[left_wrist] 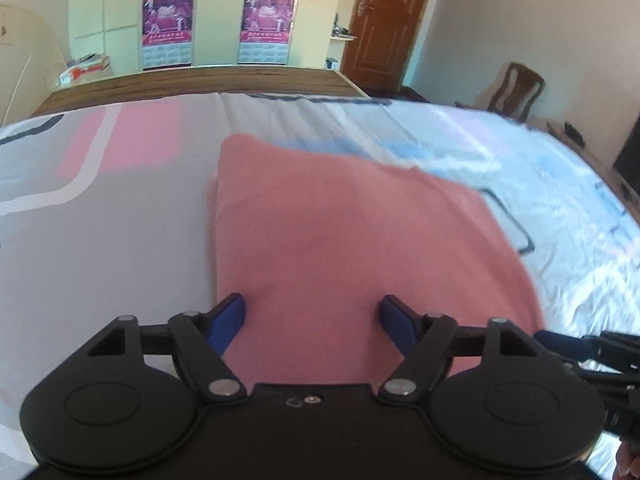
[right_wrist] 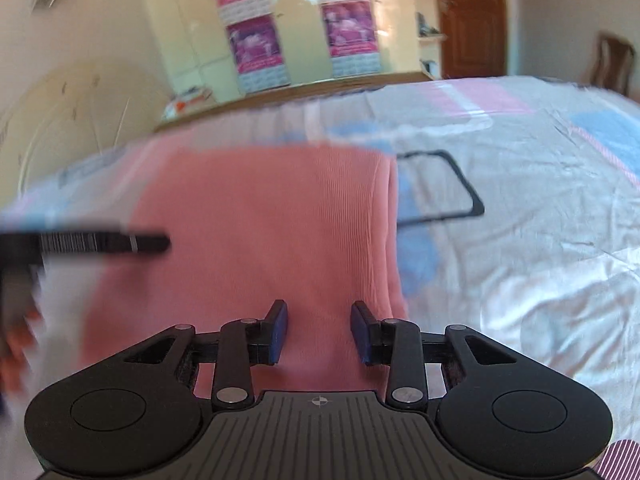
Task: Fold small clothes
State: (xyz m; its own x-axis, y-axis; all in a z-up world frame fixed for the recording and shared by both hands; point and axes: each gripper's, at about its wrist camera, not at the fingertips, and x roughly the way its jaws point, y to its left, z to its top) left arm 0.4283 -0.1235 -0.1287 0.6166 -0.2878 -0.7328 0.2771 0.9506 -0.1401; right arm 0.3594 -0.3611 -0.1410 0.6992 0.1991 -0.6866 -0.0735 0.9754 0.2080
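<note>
A salmon-pink ribbed garment [left_wrist: 340, 240] lies folded flat on the bed, with a doubled edge along its left side in the left wrist view. My left gripper [left_wrist: 313, 306] hovers over its near end, jaws wide open with nothing between the blue pads. In the right wrist view the same garment [right_wrist: 260, 220] shows stacked layers along its right edge. My right gripper [right_wrist: 319, 312] is above its near end, jaws partly apart and open, the pads pressing on nothing. The left gripper [right_wrist: 100, 242] shows as a blurred black shape at the left; the right gripper [left_wrist: 592, 348] shows at the right edge.
The bed sheet [left_wrist: 100, 220] has grey, pink, blue and white patches and a black outline [right_wrist: 440, 188]. A wooden footboard [left_wrist: 200, 80] lies beyond, then a wardrobe with pink posters [left_wrist: 168, 16], a brown door [left_wrist: 384, 20] and a chair [left_wrist: 516, 92].
</note>
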